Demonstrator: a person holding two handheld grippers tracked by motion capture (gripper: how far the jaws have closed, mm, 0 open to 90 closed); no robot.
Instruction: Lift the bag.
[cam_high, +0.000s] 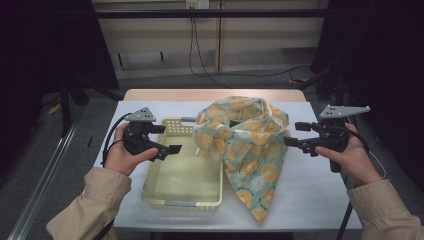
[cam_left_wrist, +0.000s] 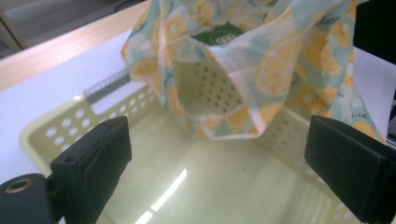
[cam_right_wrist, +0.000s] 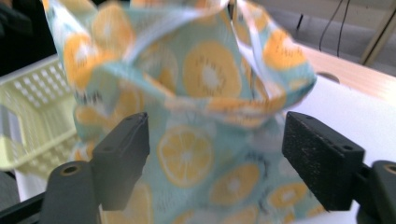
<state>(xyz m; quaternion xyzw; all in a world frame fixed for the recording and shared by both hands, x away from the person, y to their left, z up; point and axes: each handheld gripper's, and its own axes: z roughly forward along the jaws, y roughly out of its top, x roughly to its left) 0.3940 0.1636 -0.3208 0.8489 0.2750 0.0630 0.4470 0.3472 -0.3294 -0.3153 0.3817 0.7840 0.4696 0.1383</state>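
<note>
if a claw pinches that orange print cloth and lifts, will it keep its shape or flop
The cloth will probably flop: it already lies crumpled and draped over the basket rim. It looks thin, so likely light. One pinch may lift only a fold.

Teal cloth (cam_high: 250, 145) with orange-slice print, crumpled, bunched high over far right corner of pale yellow perforated basket (cam_high: 165, 192), rest trailing down onto white table right of it; basket upright, inside bare

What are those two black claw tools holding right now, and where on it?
Nothing. The left gripper is open above the yellow basket, and the right gripper is open just beside the citrus-print cloth, not clamped on it.
</note>
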